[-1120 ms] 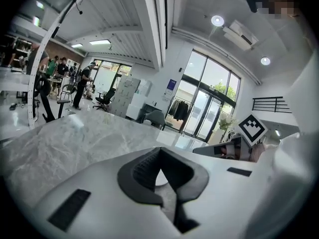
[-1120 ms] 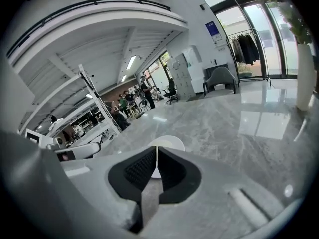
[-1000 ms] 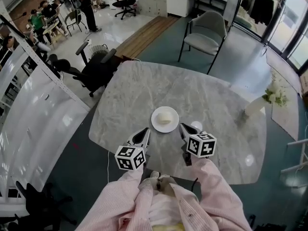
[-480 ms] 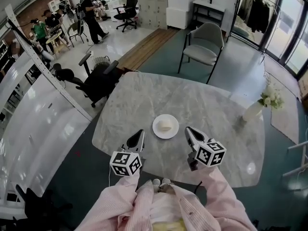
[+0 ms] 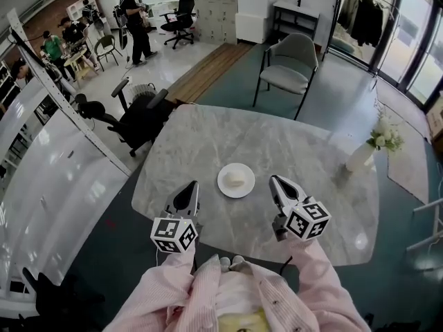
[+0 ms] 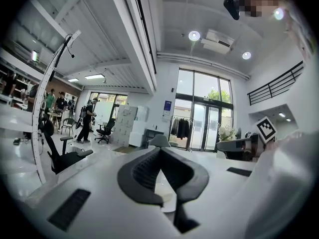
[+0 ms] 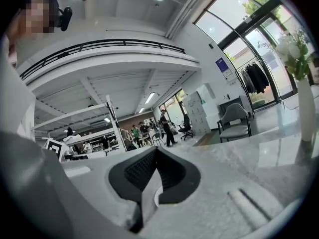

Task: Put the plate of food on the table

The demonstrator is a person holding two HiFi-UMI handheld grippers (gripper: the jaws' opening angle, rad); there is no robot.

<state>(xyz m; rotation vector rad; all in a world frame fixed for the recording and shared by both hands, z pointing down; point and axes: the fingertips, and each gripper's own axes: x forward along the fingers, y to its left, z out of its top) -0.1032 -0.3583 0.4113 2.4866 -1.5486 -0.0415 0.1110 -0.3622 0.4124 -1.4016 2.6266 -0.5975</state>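
Observation:
A white plate (image 5: 236,180) with a pale lump of food (image 5: 236,179) rests on the marble table (image 5: 304,151), near its front edge. My left gripper (image 5: 191,185) hangs just left of the plate, tips together, nothing in it. On the plate's right, my right gripper (image 5: 274,180) is also shut and empty. Neither touches the plate. In the left gripper view the plate (image 6: 160,188) shows low between the closed jaws of the left gripper (image 6: 160,150). A sliver of the plate (image 7: 155,197) shows below the closed tips of the right gripper (image 7: 156,151).
A white vase with flowers (image 5: 370,149) stands at the table's right edge. A grey armchair (image 5: 288,67) sits behind the table and a black office chair (image 5: 136,115) at its left. People stand far back by desks.
Both grippers have drawn back from the plate toward me and spread a little apart. The plate stays put on the table.

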